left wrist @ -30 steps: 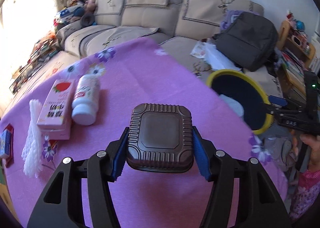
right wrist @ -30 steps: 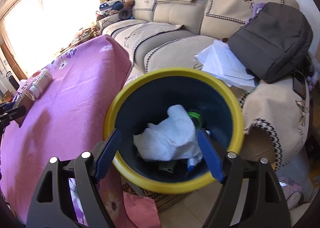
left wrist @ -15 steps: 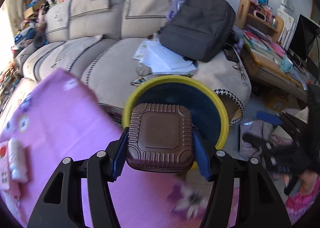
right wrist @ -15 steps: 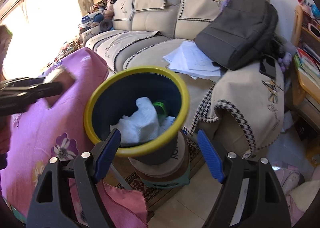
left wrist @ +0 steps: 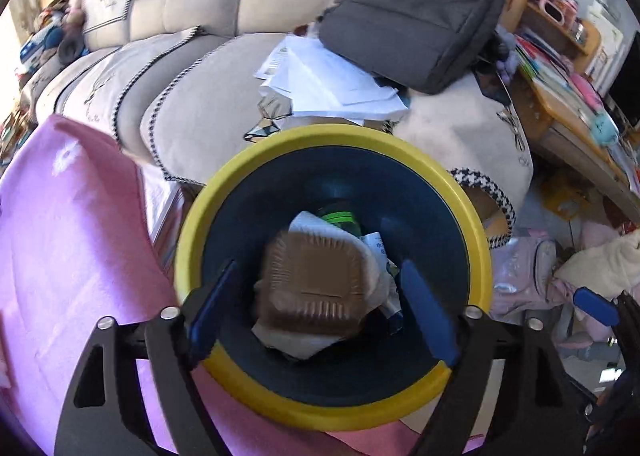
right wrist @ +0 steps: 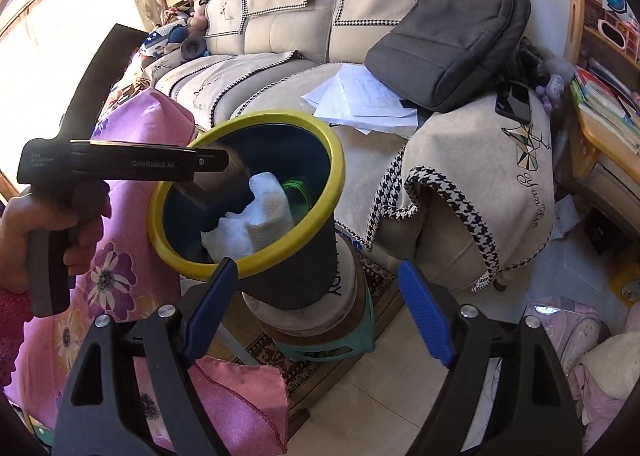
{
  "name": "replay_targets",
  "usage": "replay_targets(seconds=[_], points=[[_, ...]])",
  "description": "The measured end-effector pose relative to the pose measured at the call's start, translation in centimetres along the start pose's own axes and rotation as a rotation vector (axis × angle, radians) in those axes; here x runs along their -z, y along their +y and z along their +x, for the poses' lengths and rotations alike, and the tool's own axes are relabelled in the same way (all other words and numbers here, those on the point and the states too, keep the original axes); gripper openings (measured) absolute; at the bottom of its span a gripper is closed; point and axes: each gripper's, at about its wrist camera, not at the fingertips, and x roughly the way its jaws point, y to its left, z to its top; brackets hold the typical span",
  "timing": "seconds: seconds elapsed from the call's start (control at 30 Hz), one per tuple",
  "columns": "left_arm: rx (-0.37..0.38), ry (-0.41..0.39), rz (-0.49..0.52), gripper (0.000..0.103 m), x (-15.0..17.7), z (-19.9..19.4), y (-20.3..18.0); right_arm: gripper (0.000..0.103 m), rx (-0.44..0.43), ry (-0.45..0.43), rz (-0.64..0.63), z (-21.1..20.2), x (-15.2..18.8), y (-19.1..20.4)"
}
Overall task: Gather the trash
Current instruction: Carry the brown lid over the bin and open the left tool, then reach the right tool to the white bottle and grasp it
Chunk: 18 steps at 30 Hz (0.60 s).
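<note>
— Trash bin (left wrist: 332,396), yellow-rimmed: contents?
— Brown container (left wrist: 316,288) lying inside on white paper (left wrist: 300,344), between my left gripper (left wrist: 320,308) fingers, untouched; jaws wide apart.
— Right gripper (right wrist: 318,306)?
— Spread wide, empty, beside the bin.

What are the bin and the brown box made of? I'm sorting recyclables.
The bin looks like smooth moulded plastic: dark glossy wall, bright yellow rim. The box looks like thin moulded plastic with pressed ribs and a matte brown face, though blur leaves coated pulp possible.
</note>
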Motion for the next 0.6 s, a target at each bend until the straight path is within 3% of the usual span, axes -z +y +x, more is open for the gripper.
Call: replay_targets(seconds=[0.17, 0.3, 0.4, 0.6], points=[[0.031, -0.104, -0.046, 0.082, 2.4, -6.0, 2.4, 0.079, -0.021, -0.013, -0.021, -0.1, -0.5, 1.3], [0.027, -0.215, -0.098, 0.085, 6.5, -12.4, 5.5, 0.079, -0.057, -0.021, -0.061, 0.0, -1.3, 3.8], [-0.009, -0.264, -0.154, 0.086, 10.5, -16.7, 8.4, 0.079, -0.1, -0.027, -0.111, 0.2, -2.0, 6.7], [-0.152, -0.313, -0.356, 0.086, 19.7, -22.9, 15.7, 0.079, -0.214, -0.04, -0.236, 0.5, -3.5, 15.3]])
